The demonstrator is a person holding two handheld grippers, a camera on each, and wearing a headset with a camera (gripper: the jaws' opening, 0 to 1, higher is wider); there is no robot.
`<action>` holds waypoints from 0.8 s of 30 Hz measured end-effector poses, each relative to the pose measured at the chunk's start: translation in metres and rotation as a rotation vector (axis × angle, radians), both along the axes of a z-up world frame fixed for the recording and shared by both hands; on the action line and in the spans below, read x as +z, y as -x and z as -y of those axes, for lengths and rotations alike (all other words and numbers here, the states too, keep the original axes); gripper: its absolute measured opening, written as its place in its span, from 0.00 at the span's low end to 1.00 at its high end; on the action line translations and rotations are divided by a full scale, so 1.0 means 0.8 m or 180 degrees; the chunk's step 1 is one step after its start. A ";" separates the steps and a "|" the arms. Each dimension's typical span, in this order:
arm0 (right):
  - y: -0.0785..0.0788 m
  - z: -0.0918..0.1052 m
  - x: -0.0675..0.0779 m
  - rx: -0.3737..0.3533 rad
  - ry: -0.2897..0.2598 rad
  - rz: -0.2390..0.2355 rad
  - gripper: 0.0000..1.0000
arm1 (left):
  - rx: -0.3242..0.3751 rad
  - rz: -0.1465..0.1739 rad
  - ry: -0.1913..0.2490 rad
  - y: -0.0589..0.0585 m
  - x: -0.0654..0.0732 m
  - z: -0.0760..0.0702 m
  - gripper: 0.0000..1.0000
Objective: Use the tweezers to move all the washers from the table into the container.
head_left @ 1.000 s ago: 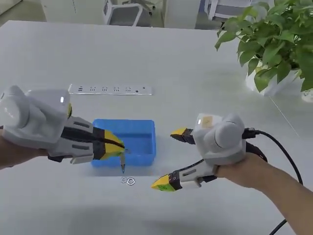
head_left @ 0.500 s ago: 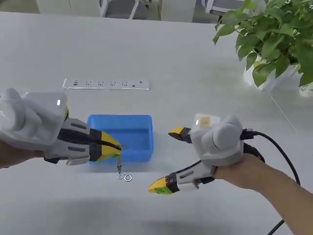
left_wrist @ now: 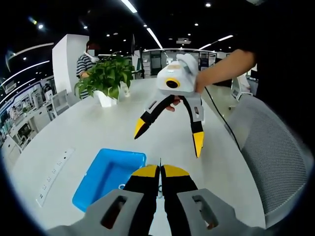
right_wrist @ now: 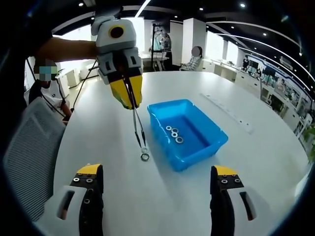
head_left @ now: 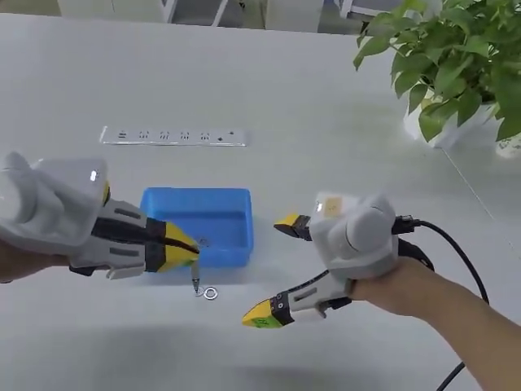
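While the white table spreads across the head view, the blue container sits left of centre on it, with a power strip above it in the frame. From the lower left reaches the left gripper, its jaws pressed together on the tweezers. The right gripper, lower centre-right, is spread wide and holds nothing. A second ago the tweezer tips hung just off the container's near wall. They have since come down to the loose washers lying below the container's lower edge. In the right gripper view the tips touch the farther washer, with the nearer washer just beside it. Several stored washers already rest in the container. By my judgement a pick is starting; whether the tips have closed on that washer is too small to tell.
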State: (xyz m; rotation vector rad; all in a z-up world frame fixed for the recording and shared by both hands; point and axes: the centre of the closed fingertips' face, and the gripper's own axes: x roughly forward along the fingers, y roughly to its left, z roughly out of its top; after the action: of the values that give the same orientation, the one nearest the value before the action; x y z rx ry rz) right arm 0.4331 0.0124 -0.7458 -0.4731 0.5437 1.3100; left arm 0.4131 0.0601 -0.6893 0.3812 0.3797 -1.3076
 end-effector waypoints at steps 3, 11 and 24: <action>0.001 0.001 -0.002 0.0000 0.0018 -0.0005 0.91 | -0.0009 -0.0010 -0.0003 0.000 -0.003 0.001 0.05; 0.002 0.003 -0.007 -0.0001 0.0035 -0.0041 0.90 | -0.0030 -0.0035 -0.0001 0.001 -0.009 0.003 0.05; 0.012 -0.010 -0.008 0.0120 -0.0020 -0.0045 0.85 | -0.0025 -0.0064 0.0011 0.000 -0.013 0.000 0.05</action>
State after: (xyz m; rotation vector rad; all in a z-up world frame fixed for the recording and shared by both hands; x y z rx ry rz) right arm 0.4235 0.0201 -0.7525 -0.4712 0.5445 1.3516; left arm 0.4130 0.0603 -0.7000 0.3672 0.3931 -1.3204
